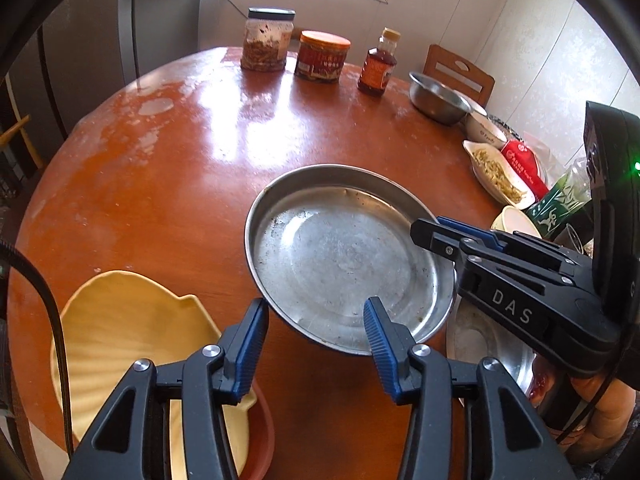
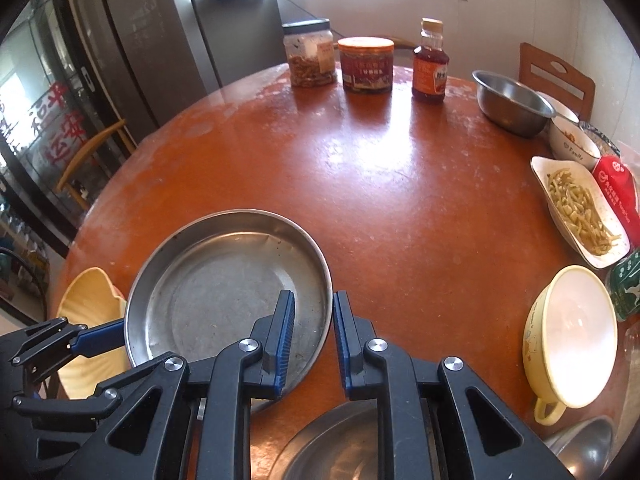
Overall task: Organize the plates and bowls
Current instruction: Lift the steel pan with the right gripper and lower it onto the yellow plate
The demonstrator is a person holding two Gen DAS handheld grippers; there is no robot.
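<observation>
Through the left wrist camera, the left gripper point(image 1: 316, 304) is reaching down over the near edge of a round metal plate point(image 1: 344, 256). Its jaws are straddling the rim, one blue pad just outside it and the other over the plate's floor, and they seem to be pinching it. The right gripper point(image 1: 426, 232) is coming in from the right, and its jaws are clamping the plate's right rim. The plate is sitting over the near middle of the round reddish worktop point(image 1: 180, 160); whether it is resting on it or raised off it is hard to tell. A yellow shell-shaped dish point(image 1: 120, 328) is lying to the plate's left on a reddish-brown dish point(image 1: 262, 436). A second metal dish point(image 1: 480, 340) is showing partly under the plate's right edge. Two jars point(image 1: 266, 40) and a bottle point(image 1: 378, 64) are standing along the far edge, with a steel bowl point(image 1: 438, 98) to their right.

Through the right wrist camera, the right gripper point(image 2: 314, 296) is holding the plate point(image 2: 224, 288) with its jaws nearly pressed together, one pad inside the rim and one outside. The left gripper point(image 2: 120, 328) is touching the plate's left rim, in front of the shell-shaped dish point(image 2: 92, 296). A yellow bowl point(image 2: 572, 336) with a handle is standing well apart on the right.
</observation>
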